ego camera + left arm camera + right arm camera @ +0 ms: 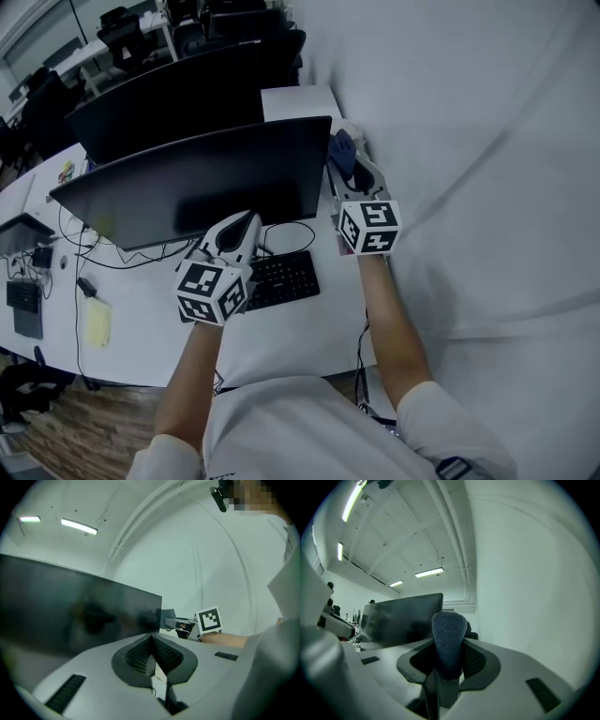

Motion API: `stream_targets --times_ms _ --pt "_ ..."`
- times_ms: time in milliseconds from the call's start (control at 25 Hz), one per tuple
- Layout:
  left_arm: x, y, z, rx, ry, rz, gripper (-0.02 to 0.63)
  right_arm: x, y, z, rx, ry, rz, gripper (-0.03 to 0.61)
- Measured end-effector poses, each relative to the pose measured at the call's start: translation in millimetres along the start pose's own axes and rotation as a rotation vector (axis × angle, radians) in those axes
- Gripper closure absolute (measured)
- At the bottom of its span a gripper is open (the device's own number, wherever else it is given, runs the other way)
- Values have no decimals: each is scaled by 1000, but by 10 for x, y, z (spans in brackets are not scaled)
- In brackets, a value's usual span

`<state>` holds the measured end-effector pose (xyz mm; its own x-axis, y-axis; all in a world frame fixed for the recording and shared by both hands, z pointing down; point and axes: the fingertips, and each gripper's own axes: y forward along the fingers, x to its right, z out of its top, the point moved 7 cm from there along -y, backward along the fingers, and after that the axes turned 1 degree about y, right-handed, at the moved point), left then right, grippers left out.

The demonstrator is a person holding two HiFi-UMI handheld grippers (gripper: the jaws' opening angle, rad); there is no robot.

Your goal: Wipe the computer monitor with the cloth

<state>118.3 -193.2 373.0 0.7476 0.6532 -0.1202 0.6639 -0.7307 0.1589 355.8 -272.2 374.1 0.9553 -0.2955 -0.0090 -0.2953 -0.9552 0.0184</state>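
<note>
A wide dark monitor [206, 183] stands on the white desk [291, 342], with its screen towards me. My right gripper [347, 161] is at the monitor's right edge, shut on a dark blue cloth [341, 153]. In the right gripper view the cloth [449, 637] bulges up between the jaws, and the monitor [403, 618] lies to the left behind it. My left gripper [244, 220] hangs below the screen's lower edge, over the keyboard [281, 278]. It is shut with nothing in it [152, 638]. The left gripper view looks up at the screen [70, 616] and across to the right gripper [185, 624].
A second dark monitor [169, 98] stands behind the first. Black cables [112, 258] trail under the screen, and a yellow note pad [97, 322] lies at the desk's left. A white wall [469, 187] runs close along the right. Office chairs [253, 28] stand at the back.
</note>
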Motion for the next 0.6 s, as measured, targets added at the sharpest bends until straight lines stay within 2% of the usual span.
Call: stream_targets --times_ms 200,600 --pt "-21 -6 118 25 -1 7 603 4 28 289 48 -28 1 445" --pt "-124 -160 197 51 2 20 603 -42 5 705 90 -177 -18 445"
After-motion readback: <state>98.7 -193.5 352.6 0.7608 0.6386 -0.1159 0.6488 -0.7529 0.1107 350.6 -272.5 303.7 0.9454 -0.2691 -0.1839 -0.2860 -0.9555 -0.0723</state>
